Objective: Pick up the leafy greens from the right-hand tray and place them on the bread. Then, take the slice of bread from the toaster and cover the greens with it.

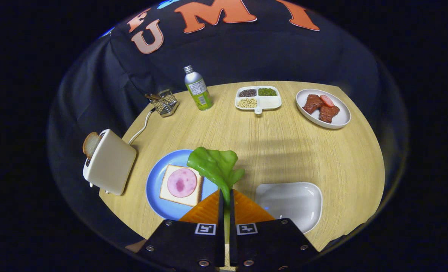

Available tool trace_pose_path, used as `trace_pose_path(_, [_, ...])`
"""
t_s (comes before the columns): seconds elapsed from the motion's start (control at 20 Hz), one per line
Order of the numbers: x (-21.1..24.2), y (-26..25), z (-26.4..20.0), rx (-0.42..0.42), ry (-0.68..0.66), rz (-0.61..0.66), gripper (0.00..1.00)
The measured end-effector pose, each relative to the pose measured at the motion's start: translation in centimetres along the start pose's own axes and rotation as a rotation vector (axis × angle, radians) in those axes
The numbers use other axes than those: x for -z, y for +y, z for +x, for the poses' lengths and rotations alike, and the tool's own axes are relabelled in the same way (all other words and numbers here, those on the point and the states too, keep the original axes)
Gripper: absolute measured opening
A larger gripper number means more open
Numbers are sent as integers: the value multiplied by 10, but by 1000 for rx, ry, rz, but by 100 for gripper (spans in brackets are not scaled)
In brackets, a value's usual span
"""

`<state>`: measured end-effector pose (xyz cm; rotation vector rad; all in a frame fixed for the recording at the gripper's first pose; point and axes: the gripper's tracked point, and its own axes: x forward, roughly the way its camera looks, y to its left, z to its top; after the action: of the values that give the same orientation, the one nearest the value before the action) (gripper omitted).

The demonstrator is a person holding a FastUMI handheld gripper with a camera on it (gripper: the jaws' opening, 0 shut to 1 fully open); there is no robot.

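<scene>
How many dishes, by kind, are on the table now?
Blue plate, with bread: 1
White tray: 1
Divided dish, with beans: 1
White plate, with meat: 1
Total: 4
The gripper holds the leafy greens.

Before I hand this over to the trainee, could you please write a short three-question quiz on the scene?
1. True or false: the fingers are shut on the leafy greens.
2. What tops the bread on the blue plate? A) pink meat slice B) cheese C) nothing
3. Fill in: a second bread slice sticks out of the ____.

Key
1. True; the stem is pinched between them.
2. A
3. toaster
</scene>
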<state>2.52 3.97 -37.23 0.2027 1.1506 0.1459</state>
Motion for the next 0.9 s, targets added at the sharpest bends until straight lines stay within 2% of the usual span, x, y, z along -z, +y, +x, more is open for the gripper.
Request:
trace_pose_path(0.3, [0, 34, 19, -24, 22, -46, 6])
trace_pose_path(0.45, [-6, 50, 29, -49, 23, -25, 6])
trace_pose_path(0.6, [-6, 55, 42, -27, 25, -43, 6])
trace_pose_path(0.9, [4, 80, 62, -51, 63, -59, 5])
